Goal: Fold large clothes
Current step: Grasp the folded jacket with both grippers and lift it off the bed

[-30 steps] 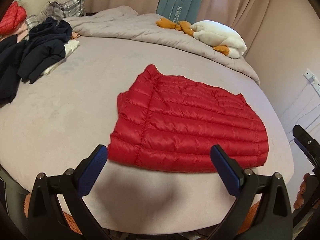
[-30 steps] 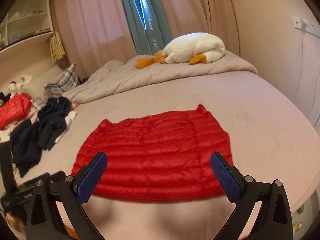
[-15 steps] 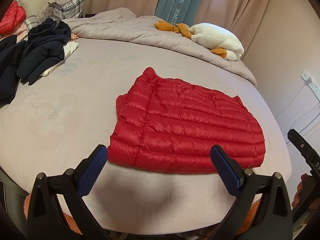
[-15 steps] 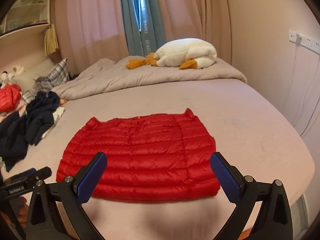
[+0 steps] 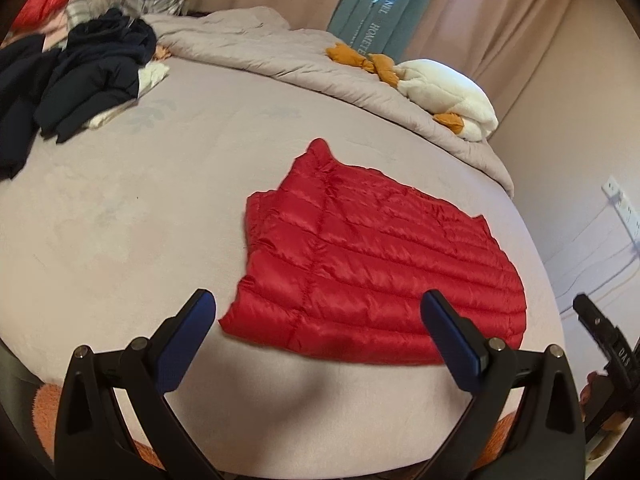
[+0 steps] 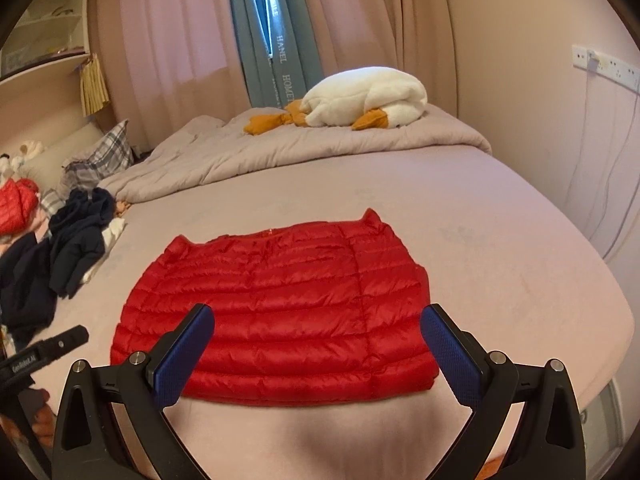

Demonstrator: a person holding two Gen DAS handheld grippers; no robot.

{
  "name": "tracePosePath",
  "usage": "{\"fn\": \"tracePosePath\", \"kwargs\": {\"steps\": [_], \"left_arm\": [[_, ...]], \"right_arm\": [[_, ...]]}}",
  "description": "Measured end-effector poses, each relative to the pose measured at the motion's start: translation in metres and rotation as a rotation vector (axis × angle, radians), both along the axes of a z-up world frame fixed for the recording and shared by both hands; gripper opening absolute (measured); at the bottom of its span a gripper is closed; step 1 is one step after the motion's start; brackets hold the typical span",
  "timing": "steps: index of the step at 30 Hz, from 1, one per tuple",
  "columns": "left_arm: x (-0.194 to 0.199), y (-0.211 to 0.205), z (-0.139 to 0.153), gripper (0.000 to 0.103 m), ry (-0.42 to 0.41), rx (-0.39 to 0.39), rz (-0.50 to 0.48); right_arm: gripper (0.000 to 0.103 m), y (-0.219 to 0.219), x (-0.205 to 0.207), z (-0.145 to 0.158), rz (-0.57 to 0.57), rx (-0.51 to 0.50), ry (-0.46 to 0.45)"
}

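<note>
A red quilted down jacket (image 5: 372, 268) (image 6: 276, 312) lies folded flat in a rough rectangle on the bed's pinkish sheet (image 5: 120, 208) (image 6: 500, 240). My left gripper (image 5: 318, 340) hovers open above the bed's near edge, just short of the jacket's near hem, with nothing between its blue-padded fingers. My right gripper (image 6: 316, 348) is open too, held over the jacket's near edge and apart from it. The other tool shows at the side of each view: the right one (image 5: 608, 356) and the left one (image 6: 40, 354).
A pile of dark navy clothes (image 5: 80, 68) (image 6: 68, 256) lies at the bed's left. A bunched grey duvet (image 5: 280, 52) (image 6: 320, 144) carries a white and orange plush goose (image 5: 436, 92) (image 6: 360, 98). Another red jacket (image 6: 16, 206) and plaid pillows (image 6: 104, 156) sit far left. A wall stands at the right.
Both grippers have pulled back and risen a little from the jacket, staying open. The jacket lies still on the sheet.
</note>
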State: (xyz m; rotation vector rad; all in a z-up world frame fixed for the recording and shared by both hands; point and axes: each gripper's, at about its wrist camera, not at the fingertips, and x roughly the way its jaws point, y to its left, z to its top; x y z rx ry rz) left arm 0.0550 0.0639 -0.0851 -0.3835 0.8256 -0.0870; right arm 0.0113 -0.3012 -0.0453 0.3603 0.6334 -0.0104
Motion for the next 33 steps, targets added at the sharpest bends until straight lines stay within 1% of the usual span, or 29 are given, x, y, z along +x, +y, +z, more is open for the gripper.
{"fn": "tracePosePath", "kwargs": {"steps": [3, 5, 10, 13, 14, 16, 17, 18, 20, 23, 26, 28, 29, 30, 31, 32, 33], "left_arm": [[0.012, 0.013, -0.011, 0.103, 0.025, -0.029, 0.010], [0.022, 0.022, -0.019, 0.103, 0.039, -0.061, 0.011], [0.055, 0.047, -0.045, 0.102, 0.112, -0.175, 0.016], [0.075, 0.063, -0.062, 0.101, 0.130, -0.240, 0.045], [0.082, 0.067, -0.068, 0.100, 0.147, -0.266, 0.045], [0.095, 0.073, -0.083, 0.098, 0.194, -0.338, 0.030], [0.101, 0.075, -0.092, 0.096, 0.215, -0.386, 0.006], [0.106, 0.075, -0.100, 0.094, 0.248, -0.416, -0.005], [0.113, 0.074, -0.111, 0.094, 0.285, -0.454, -0.027], [0.120, 0.070, -0.122, 0.095, 0.310, -0.507, -0.064], [0.122, 0.068, -0.124, 0.095, 0.316, -0.530, -0.089], [0.124, 0.062, -0.126, 0.094, 0.330, -0.550, -0.137], [0.124, 0.056, -0.125, 0.093, 0.339, -0.547, -0.170], [0.124, 0.050, -0.124, 0.089, 0.339, -0.529, -0.192], [0.124, 0.048, -0.123, 0.084, 0.337, -0.522, -0.205], [0.124, 0.042, -0.122, 0.070, 0.339, -0.539, -0.237], [0.123, 0.038, -0.124, 0.061, 0.351, -0.577, -0.246]], "right_arm": [[0.102, -0.013, 0.007, -0.008, -0.001, 0.026, 0.019], [0.102, -0.031, 0.015, -0.019, -0.018, 0.056, 0.041], [0.102, -0.077, 0.044, -0.052, -0.041, 0.163, 0.122], [0.102, -0.093, 0.059, -0.073, -0.068, 0.148, 0.190], [0.102, -0.096, 0.063, -0.079, -0.055, 0.160, 0.204], [0.102, -0.102, 0.074, -0.096, -0.022, 0.221, 0.247], [0.102, -0.103, 0.080, -0.106, 0.024, 0.274, 0.261], [0.102, -0.104, 0.084, -0.113, 0.049, 0.302, 0.273], [0.101, -0.101, 0.092, -0.128, 0.083, 0.327, 0.317], [0.099, -0.097, 0.100, -0.144, 0.126, 0.359, 0.345], [0.096, -0.098, 0.105, -0.156, 0.163, 0.443, 0.349], [0.096, -0.099, 0.109, -0.165, 0.183, 0.504, 0.353], [0.096, -0.098, 0.111, -0.172, 0.194, 0.541, 0.361], [0.095, -0.098, 0.111, -0.174, 0.201, 0.551, 0.356], [0.090, -0.097, 0.111, -0.172, 0.206, 0.547, 0.345], [0.086, -0.095, 0.109, -0.169, 0.216, 0.546, 0.336], [0.079, -0.095, 0.109, -0.167, 0.226, 0.554, 0.331]]}}
